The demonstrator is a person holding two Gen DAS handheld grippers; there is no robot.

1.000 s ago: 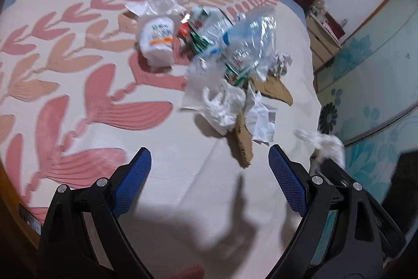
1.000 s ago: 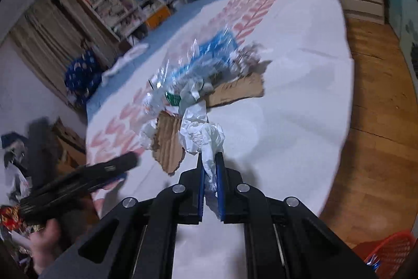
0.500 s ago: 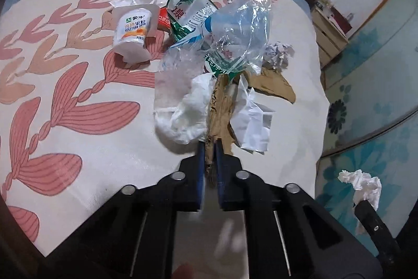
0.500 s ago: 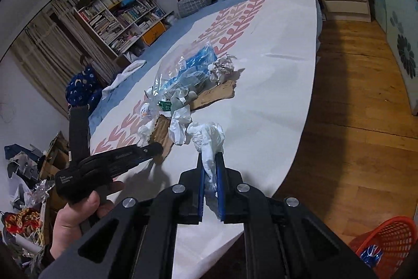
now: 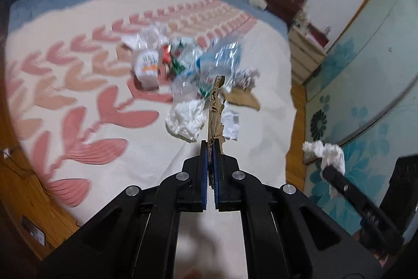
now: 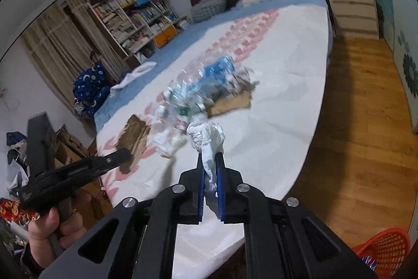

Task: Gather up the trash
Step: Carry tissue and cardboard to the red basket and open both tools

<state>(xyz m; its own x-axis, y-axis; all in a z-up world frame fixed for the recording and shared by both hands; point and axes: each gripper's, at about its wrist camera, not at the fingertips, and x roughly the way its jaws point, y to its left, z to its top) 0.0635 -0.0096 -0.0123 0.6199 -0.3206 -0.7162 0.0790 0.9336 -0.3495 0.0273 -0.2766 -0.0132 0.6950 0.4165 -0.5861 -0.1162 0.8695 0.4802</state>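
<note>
Now: left gripper clamped on torn strip of brown corrugated cardboard, blue pads pressed flat on its lower end. Strip standing nearly upright out of the jaws, top end overlapping the trash pile in view, lifted clear of the cream bedspread with pink leaf print. Seen from the right wrist too: same cardboard hanging at the tip of the left gripper, hand wrapped round the handle.

Right gripper pinched on crumpled white tissue wad, bulk of the wad bunched above the fingertips, tail trapped between the blue pads. Also visible at the right edge of the left wrist view, held out past the edge of the bed.

Rest of trash still on the bed, well ahead of both jaws: crushed clear plastic bottle with blue label, white yoghurt cup with orange print, another white crumpled tissue just left of the held strip, flat brown cardboard piece, small white paper slip. Pile blurred, finer detail not readable.

Red plastic mesh basket on the wooden floor, lower right, beside the bed.
</note>
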